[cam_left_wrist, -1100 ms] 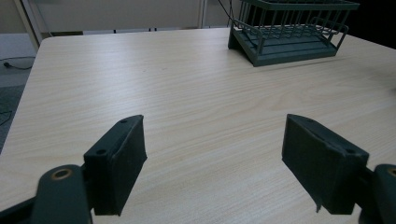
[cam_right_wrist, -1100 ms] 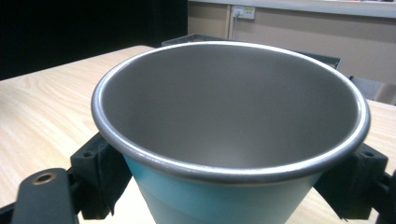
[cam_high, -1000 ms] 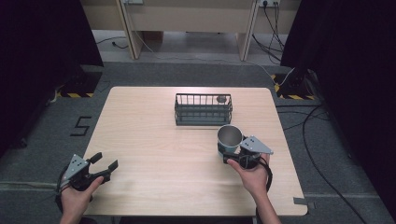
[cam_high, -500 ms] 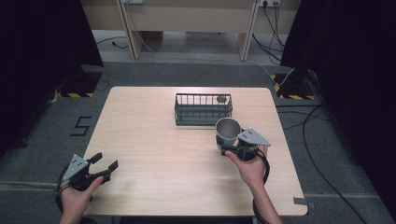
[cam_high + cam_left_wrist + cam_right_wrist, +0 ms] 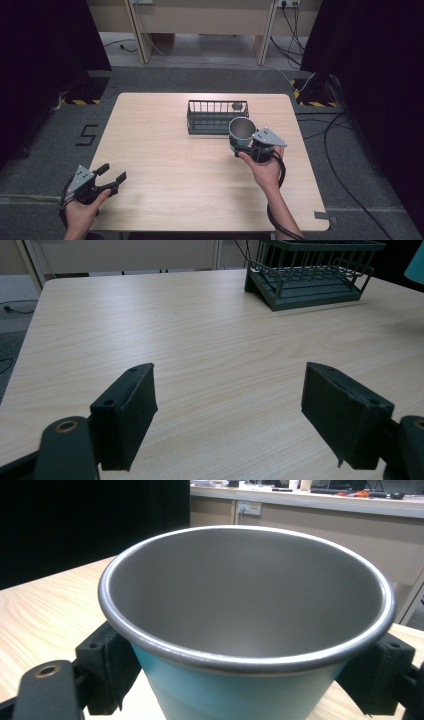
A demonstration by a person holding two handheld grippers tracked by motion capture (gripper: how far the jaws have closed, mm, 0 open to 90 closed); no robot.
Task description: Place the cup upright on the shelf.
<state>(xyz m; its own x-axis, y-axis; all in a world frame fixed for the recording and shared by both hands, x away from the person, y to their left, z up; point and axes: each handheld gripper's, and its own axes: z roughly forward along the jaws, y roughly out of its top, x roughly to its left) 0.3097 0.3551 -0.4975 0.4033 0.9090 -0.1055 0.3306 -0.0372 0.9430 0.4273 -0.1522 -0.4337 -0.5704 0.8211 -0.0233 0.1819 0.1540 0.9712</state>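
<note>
- Turquoise on the outside and dull brushed metal inside, the cup [image 5: 245, 625] is a tapered round vessel with a rolled, shiny rim; it is upright and sits just in front of the wire basket's right end.
- The right tongs [image 5: 246, 148] pinch the cup low on its wall, one matte black pad on each side of it, with a grey three-cornered plate on top and a cable trailing toward the person.
- The wire basket [image 5: 215, 117] is a dark green rectangular rack of thin upright bars with a slatted floor; a small round grey object, too small to identify, lies in its far right corner.
- The left tongs [image 5: 227, 415] are spread wide with nothing between their blocky black pads, well away from the basket, near the front left corner.
- The counter [image 5: 165, 150] is pale wood-grain laminate, smooth and flat.
</note>
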